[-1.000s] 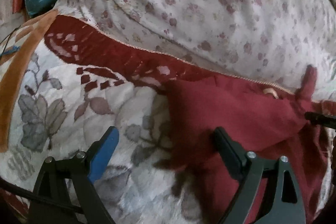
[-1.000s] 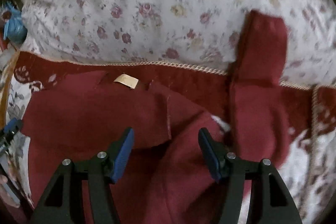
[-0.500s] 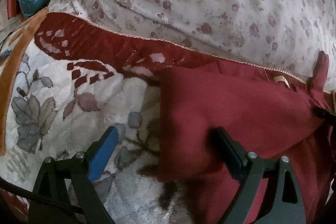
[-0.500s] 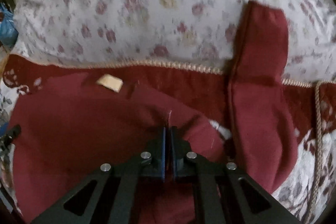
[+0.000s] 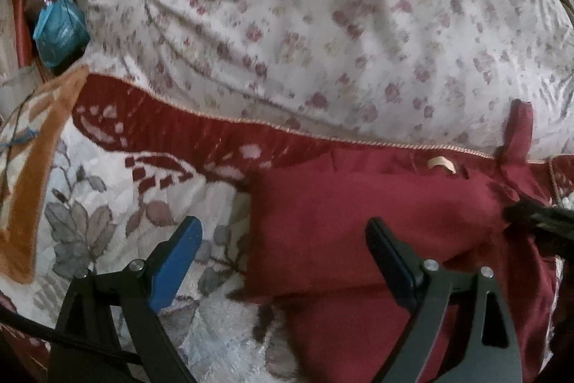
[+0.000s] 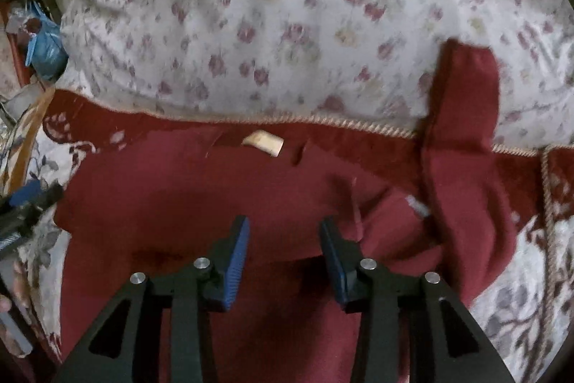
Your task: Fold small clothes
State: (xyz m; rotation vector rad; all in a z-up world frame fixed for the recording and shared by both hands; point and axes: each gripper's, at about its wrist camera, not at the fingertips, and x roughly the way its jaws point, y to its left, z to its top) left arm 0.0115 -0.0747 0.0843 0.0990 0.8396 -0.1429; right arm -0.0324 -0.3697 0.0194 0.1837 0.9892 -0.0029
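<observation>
A dark red garment (image 5: 358, 214) (image 6: 201, 200) lies on a patterned blanket, one side folded over its body, a beige label (image 6: 263, 142) (image 5: 442, 164) at the neck. One red sleeve (image 6: 462, 139) stretches up onto the floral cover. My left gripper (image 5: 283, 232) hovers open above the garment's left edge with nothing between its fingers. My right gripper (image 6: 283, 232) hangs over the garment's middle; its jaws are opening and no cloth is between them. The right gripper's tip (image 5: 538, 218) shows at the right edge of the left wrist view, the left gripper (image 6: 28, 203) at the left edge of the right wrist view.
A white floral cover (image 5: 323, 24) bulges behind the garment. The blanket (image 5: 107, 203) carries grey leaves, a red border and an orange band (image 5: 36, 160). A blue bag (image 5: 59, 31) and clutter sit at far left. A cord trim (image 6: 547, 203) runs down the right.
The right gripper shut over the garment's fold, then opened again partway. The folded side now lies flat. Both grippers have drawn back from the garment, the left one also rising.
</observation>
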